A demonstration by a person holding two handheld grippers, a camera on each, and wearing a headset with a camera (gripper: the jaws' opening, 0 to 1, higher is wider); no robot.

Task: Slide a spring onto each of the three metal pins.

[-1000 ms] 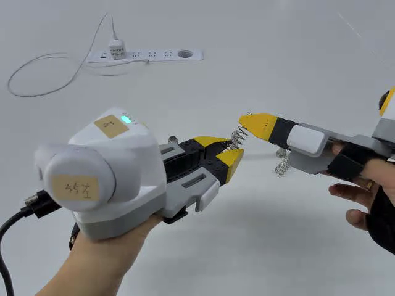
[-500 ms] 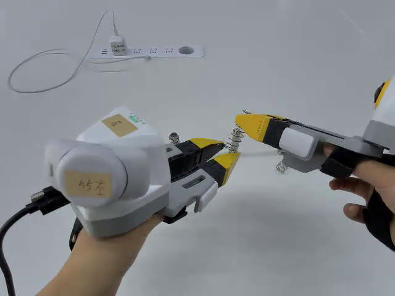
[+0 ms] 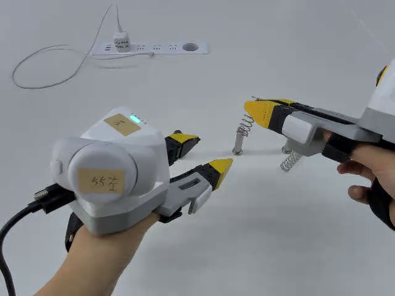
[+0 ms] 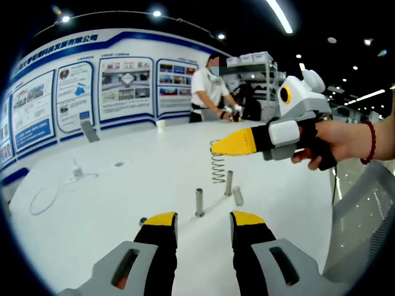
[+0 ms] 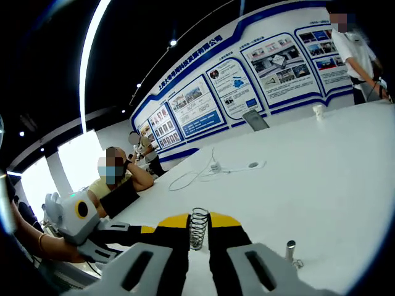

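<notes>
Mostly open white table all round the work, bare toward the front and right. Far back on the left sits a power strip with a looped cable, well apart from the work. We see the right gripper reaching in from the right edge, roughly level, tip pointing left. The right hand wraps its handle with a dark strap across it. Its jaws are pinched almost together on the top end of a spring, which hangs down-left from the tip. In the right gripper view that spring stands upright between the yellow tips. Its lower end sits at the top of an upright pin, but we cannot tell if it is threaded on. A second spring leans on the table just under the right gripper's body. The left gripper is lower left, jaws spread wide and gripping nothing, tips aimed at the pin but apart from it. The left hand cups it from below, wrist rising from the bottom-left corner. In the left gripper view, ahead of those tips, we see a near pin and a far pin, both upright. The held spring dangles just left of the far pin. A tilted metal piece beside them is too small to make out.
</notes>
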